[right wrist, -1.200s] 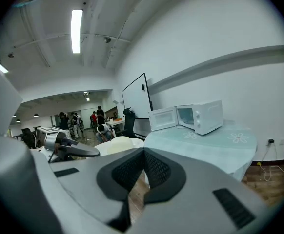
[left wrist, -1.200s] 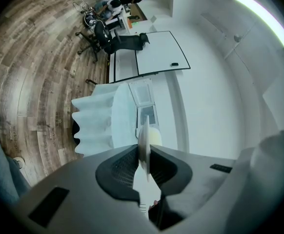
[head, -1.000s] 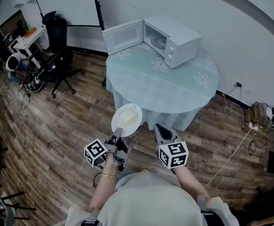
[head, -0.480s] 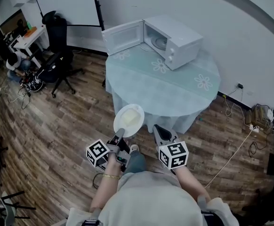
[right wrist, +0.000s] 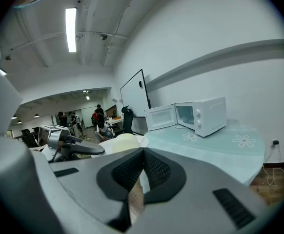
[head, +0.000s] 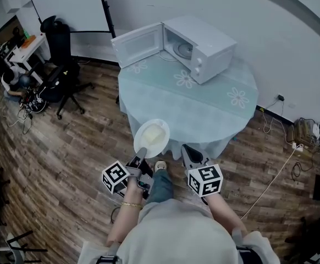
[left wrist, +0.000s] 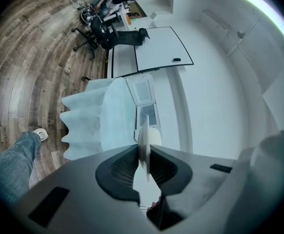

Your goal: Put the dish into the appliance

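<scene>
A white plate [head: 152, 137] with a pale yellow middle hangs level in front of the table's near edge, my left gripper [head: 142, 153] shut on its near rim. In the left gripper view the plate [left wrist: 144, 135] shows edge-on, pinched between the dark pads. The white microwave [head: 199, 48] stands at the far side of the round table [head: 215, 106], its door [head: 137, 44] swung wide open to the left. My right gripper [head: 189, 155] hangs beside the plate, shut and holding nothing. The right gripper view shows the plate [right wrist: 124, 142] to the left and the microwave [right wrist: 206, 114] ahead.
A pale blue flowered cloth drapes over the table edge [head: 149, 117]. Black office chairs [head: 61, 65] and a whiteboard [head: 69, 4] stand at the far left. Cables [head: 275, 172] run over the wood floor at right. People sit at desks [head: 14, 78] far left.
The person has stepped closer to the table: a jeans leg and shoe now show below the plate. The plate has moved slightly forward and right with the left gripper.
</scene>
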`<state>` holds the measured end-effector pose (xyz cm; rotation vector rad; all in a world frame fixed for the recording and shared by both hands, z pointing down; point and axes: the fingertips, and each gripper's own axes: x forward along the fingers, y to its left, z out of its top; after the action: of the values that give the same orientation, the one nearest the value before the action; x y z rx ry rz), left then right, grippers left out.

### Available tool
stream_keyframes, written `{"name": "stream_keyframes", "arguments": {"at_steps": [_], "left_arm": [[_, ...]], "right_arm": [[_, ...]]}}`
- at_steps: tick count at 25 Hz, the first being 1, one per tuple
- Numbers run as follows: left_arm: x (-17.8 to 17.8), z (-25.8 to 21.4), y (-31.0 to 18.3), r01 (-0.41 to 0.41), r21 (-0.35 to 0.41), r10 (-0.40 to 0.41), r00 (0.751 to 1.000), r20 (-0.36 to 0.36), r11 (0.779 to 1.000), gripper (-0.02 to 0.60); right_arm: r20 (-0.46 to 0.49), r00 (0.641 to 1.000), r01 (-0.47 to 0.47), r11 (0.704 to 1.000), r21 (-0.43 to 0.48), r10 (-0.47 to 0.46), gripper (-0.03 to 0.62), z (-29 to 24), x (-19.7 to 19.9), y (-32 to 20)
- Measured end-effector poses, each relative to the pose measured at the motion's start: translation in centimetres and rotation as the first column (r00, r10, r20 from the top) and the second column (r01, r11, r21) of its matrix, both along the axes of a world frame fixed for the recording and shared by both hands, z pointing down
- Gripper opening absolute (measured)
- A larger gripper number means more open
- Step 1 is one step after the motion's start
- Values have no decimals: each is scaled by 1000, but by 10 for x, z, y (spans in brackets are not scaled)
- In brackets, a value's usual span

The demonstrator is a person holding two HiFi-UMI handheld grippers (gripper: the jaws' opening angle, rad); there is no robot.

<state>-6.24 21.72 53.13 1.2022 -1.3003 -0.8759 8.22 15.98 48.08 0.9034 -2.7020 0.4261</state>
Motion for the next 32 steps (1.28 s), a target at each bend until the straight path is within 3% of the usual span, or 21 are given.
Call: {"name": "stream_keyframes", "arguments": {"at_steps": [32], "left_arm": [[-123,0,-219,-76,-14,75,997,-20,997,49]], "right_arm": [[-36,999,-27,999,26,28,5,-14,-129,-215]]}}
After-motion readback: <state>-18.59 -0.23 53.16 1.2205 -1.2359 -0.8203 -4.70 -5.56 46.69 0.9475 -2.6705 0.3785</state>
